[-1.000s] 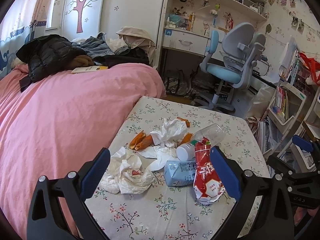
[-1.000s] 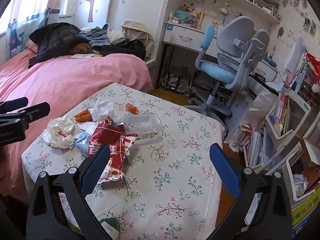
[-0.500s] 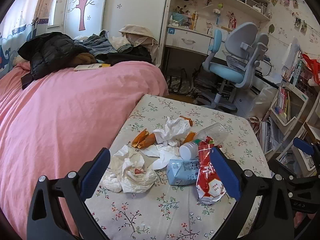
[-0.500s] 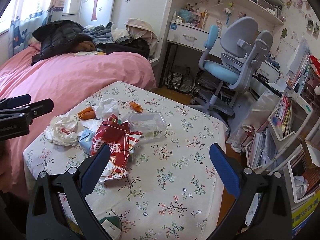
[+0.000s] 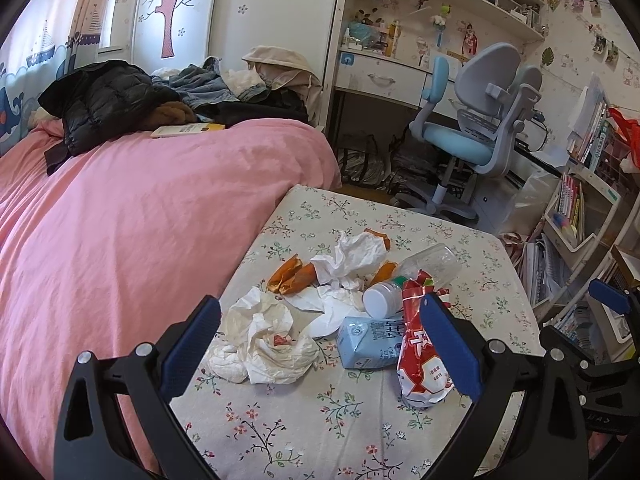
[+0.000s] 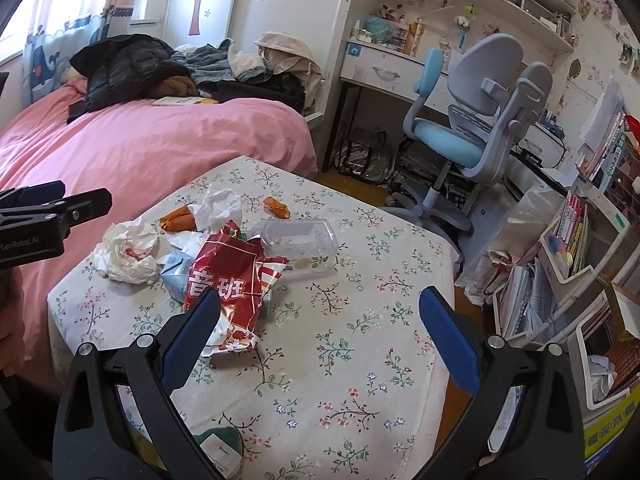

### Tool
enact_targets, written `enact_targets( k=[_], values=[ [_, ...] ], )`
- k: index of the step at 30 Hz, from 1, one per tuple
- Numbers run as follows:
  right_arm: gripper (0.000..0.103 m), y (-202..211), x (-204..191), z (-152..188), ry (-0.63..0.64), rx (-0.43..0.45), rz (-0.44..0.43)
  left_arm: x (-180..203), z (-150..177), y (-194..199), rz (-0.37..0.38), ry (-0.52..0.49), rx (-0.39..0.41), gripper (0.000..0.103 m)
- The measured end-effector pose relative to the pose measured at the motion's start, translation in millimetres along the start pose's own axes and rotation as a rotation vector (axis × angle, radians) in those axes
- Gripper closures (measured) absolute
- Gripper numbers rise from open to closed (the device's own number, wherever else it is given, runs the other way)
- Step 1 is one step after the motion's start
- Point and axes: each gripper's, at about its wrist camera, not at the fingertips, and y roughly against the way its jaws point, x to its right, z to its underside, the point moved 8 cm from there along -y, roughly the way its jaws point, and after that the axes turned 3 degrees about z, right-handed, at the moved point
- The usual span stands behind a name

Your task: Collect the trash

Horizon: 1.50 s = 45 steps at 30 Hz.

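Trash lies in a heap on a floral-clothed table (image 5: 352, 432): crumpled white tissues (image 5: 268, 340), orange peels (image 5: 290, 276), a light-blue carton (image 5: 368, 342), a red snack bag (image 5: 420, 356), a clear plastic bottle with a white cap (image 5: 416, 276). My left gripper (image 5: 320, 344) hovers open just before the tissues and carton, nothing between its fingers. In the right wrist view the red snack bag (image 6: 228, 284) and a clear container (image 6: 298, 242) lie ahead to the left. My right gripper (image 6: 320, 336) is open over bare cloth.
A pink bed (image 5: 132, 224) with piled clothes borders the table's left side. A blue-grey desk chair (image 6: 468, 136) and white desk stand behind. Bookshelves and bins (image 6: 580, 240) crowd the right. A small green-and-white object (image 6: 224, 448) lies at the table's near edge.
Both grippers have drawn back and risen slightly, so the trash pile looks a little smaller and farther. Both stay open; nothing on the table has moved.
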Motion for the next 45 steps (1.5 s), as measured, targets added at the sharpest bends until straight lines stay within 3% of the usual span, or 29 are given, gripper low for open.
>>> enact_targets(
  k=[9,13,16,19,22,26,31,34,40,45],
  values=[
    [0.007,0.0,-9.4,2.3,0.036,-0.015,-0.056,-2.8,0.7,-0.1,-0.019,0.001,-0.007,0.008],
    [0.007,1.9,-26.3,17.0,0.099,-0.076,-0.217,-8.4,1.2,-0.6,-0.044,0.005,-0.017,0.008],
    [0.007,5.0,-45.8,44.2,0.223,-0.143,-0.349,-15.5,2.4,-1.3,-0.069,0.019,-0.030,0.008],
    [0.007,5.0,-58.7,78.7,0.335,-0.203,-0.408,-20.6,1.8,-2.2,-0.079,0.035,-0.039,0.008],
    [0.007,-0.3,-60.9,103.1,0.340,-0.261,-0.460,-21.5,2.7,-3.5,-0.083,0.029,-0.045,0.008],
    [0.015,-1.7,-70.8,124.3,0.353,-0.326,-0.544,-19.5,5.6,-6.2,-0.093,0.001,-0.061,0.008],
    [0.026,-11.1,-89.7,141.2,0.391,-0.391,-0.573,-23.4,6.4,-8.6,-0.101,0.004,-0.073,0.008],
    [0.040,-21.8,-94.1,145.9,0.386,-0.418,-0.557,-25.4,6.9,-8.3,-0.095,0.017,-0.079,0.008],
    [0.048,-34.5,-89.4,135.8,0.314,-0.399,-0.532,-27.3,6.9,-9.3,-0.095,0.018,-0.087,0.008],
    [0.051,-41.0,-78.2,123.2,0.226,-0.378,-0.530,-41.8,1.6,-11.4,-0.136,-0.058,-0.119,0.008]
  ],
)
